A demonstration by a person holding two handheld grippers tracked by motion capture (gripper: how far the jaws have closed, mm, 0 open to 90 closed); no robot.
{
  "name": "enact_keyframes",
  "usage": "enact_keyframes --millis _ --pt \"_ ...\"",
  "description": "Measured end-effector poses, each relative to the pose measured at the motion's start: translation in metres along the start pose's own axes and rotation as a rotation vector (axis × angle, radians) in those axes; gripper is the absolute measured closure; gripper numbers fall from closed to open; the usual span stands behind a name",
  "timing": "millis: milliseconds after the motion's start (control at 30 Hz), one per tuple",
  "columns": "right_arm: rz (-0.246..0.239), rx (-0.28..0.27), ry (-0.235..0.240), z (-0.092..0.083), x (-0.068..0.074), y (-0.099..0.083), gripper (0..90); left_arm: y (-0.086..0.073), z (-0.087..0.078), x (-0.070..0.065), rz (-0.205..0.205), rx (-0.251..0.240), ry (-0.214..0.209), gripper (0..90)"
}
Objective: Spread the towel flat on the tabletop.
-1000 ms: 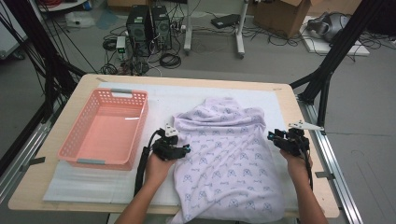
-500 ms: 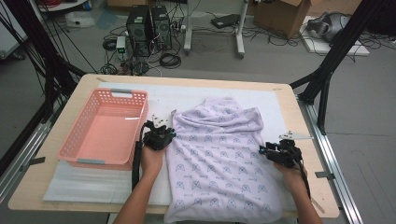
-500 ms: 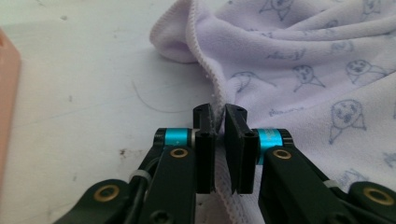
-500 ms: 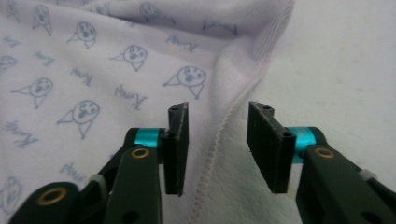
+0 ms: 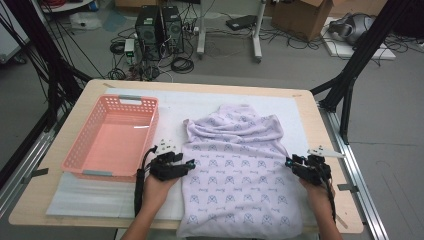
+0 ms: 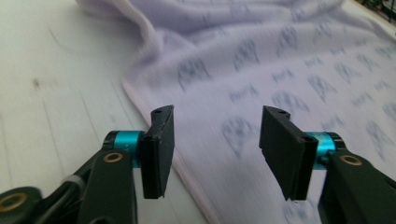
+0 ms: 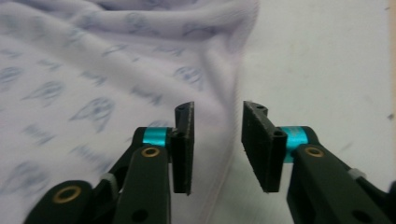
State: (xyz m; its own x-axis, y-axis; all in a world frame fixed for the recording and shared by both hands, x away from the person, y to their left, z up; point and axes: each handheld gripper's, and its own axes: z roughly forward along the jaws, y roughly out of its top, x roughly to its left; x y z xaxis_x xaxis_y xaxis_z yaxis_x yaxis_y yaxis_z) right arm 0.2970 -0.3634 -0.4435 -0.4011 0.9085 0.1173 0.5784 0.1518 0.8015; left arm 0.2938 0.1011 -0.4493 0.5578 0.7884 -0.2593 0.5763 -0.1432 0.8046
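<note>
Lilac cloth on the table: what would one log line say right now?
cloth: spread flat | left gripper: open, just widened, over left edge | right gripper: open, over right edge | basket: empty

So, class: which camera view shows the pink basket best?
The high view: the pink basket sits whole on the table's left, beside the lilac cloth. The left and right gripper views look along their claws at the cloth and white mat instead.

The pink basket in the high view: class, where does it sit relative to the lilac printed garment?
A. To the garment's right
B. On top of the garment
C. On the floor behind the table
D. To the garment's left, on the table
D: the pink basket stands on the table, left of the spread lilac garment.
</note>
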Motion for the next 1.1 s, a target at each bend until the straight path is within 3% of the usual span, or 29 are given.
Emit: enact_keyframes --millis 133,233,267,333,367,433,500,567,633,700,767,800,833,900,933,967,1000,1067,1100 --pt "0.002 -0.002 0.039 -0.021 0.006 -0.020 58.2 -0.018 -0.015 -0.009 -0.030 0.030 -0.068 44.2" --pt "-0.017 0.014 0.045 -0.030 0.009 -0.027 56.8 -0.025 -0.018 -0.021 0.007 0.050 -0.076 48.6" --pt "-0.017 0.020 0.048 -0.033 0.010 -0.028 56.7 -0.026 -0.018 -0.026 0.034 0.055 -0.057 53.0" --pt "-0.018 0.015 0.061 -0.037 0.013 -0.030 56.6 -0.028 -0.020 -0.033 0.105 0.070 -0.004 76.9" --pt "-0.028 0.024 0.060 -0.038 0.015 -0.032 56.7 -0.027 -0.020 -0.031 0.093 0.076 -0.001 85.5" --pt "-0.046 0.035 0.069 -0.038 0.017 -0.036 57.0 -0.026 -0.027 -0.026 0.089 0.049 0.057 86.6" --pt "-0.043 0.043 0.078 -0.038 0.019 -0.038 56.8 -0.024 -0.033 -0.019 0.055 0.020 0.068 86.7" --pt "-0.027 0.053 0.095 -0.036 0.022 -0.039 53.3 -0.023 -0.038 -0.014 0.058 -0.001 0.098 86.5" --pt "-0.043 0.055 0.099 -0.034 0.026 -0.039 53.0 -0.025 -0.038 -0.011 0.030 -0.016 0.096 84.4" --pt "-0.072 0.070 0.097 -0.032 0.033 -0.039 53.9 -0.027 -0.037 -0.007 -0.006 -0.018 0.076 67.3" --pt "-0.109 0.073 0.095 -0.031 0.039 -0.038 64.1 -0.029 -0.037 -0.006 -0.019 -0.017 0.071 54.9" --pt "-0.114 0.080 0.113 -0.030 0.041 -0.038 79.9 -0.030 -0.038 -0.006 -0.017 -0.020 0.055 52.0" --pt "-0.127 0.081 0.129 -0.031 0.043 -0.038 84.7 -0.030 -0.038 -0.006 -0.015 -0.025 0.050 51.5" --pt "-0.156 0.095 0.080 -0.033 0.044 -0.036 86.6 -0.031 -0.040 -0.007 -0.011 -0.038 0.040 49.0" --pt "-0.186 0.097 0.004 -0.035 0.043 -0.035 86.7 -0.031 -0.042 -0.007 -0.012 -0.043 0.035 48.9" --pt "-0.182 0.094 -0.055 -0.039 0.040 -0.035 86.7 -0.031 -0.044 -0.008 -0.016 -0.047 0.030 48.5" --pt "-0.156 0.089 -0.083 -0.042 0.035 -0.036 86.7 -0.031 -0.044 -0.008 -0.011 -0.045 0.021 48.5" --pt "-0.111 0.095 -0.097 -0.045 0.027 -0.040 85.1 -0.033 -0.044 -0.009 -0.011 -0.040 0.002 48.8" --pt "-0.088 0.085 -0.082 -0.046 0.025 -0.041 81.8 -0.034 -0.044 -0.010 -0.011 -0.028 -0.019 49.4"
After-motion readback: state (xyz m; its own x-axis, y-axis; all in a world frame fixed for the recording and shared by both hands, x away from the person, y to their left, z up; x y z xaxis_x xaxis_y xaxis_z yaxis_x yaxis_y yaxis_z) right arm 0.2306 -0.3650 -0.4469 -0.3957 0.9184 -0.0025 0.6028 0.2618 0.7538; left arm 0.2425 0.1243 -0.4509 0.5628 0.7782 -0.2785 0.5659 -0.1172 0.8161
